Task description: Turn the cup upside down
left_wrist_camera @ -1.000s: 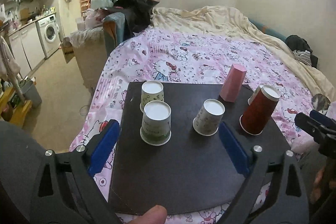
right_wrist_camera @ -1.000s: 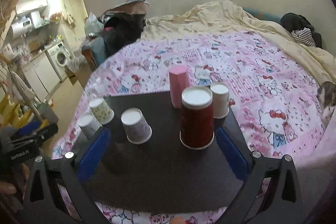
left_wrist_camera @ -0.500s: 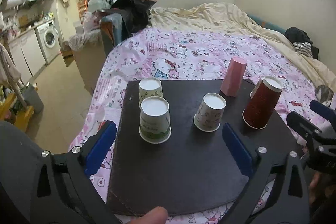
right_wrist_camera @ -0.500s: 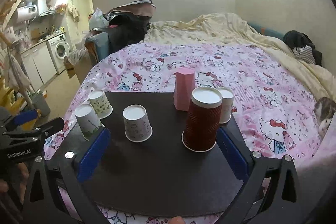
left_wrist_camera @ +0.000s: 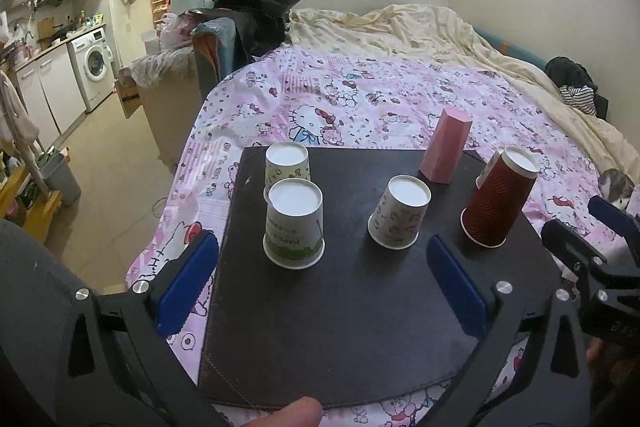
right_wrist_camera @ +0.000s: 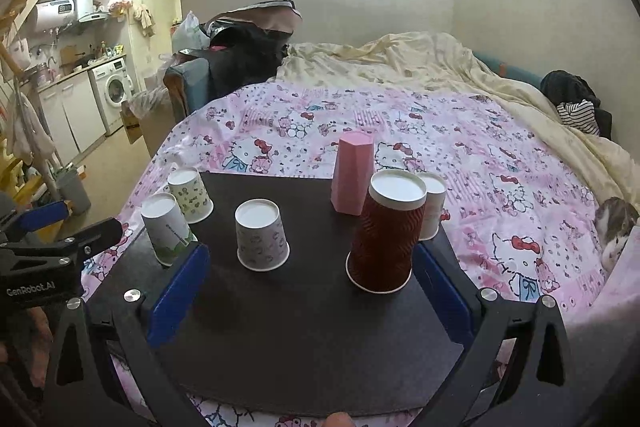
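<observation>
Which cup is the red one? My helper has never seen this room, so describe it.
On the bed lies a dark mat carrying upside-down cups. The red cup stands near its right edge, before a pink cup: tallest, ribbed, dark red.

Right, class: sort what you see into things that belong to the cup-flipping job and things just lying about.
Job: red ribbed cup, pink faceted cup, four paper cups, e.g., black mat, both open grippers.

Lying about: cat, washing machine, striped clothing.
</observation>
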Tool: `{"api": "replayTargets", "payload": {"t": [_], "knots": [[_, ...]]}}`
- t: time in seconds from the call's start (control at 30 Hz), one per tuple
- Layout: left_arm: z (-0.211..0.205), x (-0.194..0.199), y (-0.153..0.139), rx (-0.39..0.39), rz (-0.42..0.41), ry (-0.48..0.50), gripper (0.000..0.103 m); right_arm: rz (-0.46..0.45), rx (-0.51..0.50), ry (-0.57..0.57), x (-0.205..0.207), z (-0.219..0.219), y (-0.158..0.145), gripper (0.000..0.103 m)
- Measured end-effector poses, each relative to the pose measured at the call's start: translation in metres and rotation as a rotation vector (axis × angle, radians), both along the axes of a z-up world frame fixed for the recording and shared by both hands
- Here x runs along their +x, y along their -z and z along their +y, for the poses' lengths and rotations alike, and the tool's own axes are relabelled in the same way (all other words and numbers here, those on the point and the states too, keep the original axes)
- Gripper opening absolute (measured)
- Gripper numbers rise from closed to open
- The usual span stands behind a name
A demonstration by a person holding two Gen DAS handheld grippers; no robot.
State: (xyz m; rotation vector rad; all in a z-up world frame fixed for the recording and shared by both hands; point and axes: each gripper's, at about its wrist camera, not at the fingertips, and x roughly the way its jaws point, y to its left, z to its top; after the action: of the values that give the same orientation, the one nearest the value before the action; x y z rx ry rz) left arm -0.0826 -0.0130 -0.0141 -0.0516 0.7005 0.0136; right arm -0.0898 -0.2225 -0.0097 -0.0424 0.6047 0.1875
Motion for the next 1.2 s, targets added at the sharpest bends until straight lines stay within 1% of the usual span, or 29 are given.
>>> {"api": "replayTargets", "payload": {"t": [0.33,0.77,0.97,1.2], "knots": [[0.0018,-0.002,-0.0019,-0.007,-0.017,-0.002,0.103,0.011,0.003,0.006,0.003,0.0013,0.0015,0.103],[0.0061,-0.0014,-0.0028,-0.013,-0.016,-0.005,0.103,0.007,0.005,0.012,0.0026,0.0002,0.002,0.103],[0.0066,-0.0002,-0.0041,-0.016,-0.019,-0.01,0.103,-0.001,0.031,0.007,0.0023,-0.0037,0.001,0.103],[0.0054,-0.0002,-0.0042,-0.009,-0.024,-0.003,0.103,0.002,0.037,0.013,0.0032,-0.0044,0.0007,0.103]]}}
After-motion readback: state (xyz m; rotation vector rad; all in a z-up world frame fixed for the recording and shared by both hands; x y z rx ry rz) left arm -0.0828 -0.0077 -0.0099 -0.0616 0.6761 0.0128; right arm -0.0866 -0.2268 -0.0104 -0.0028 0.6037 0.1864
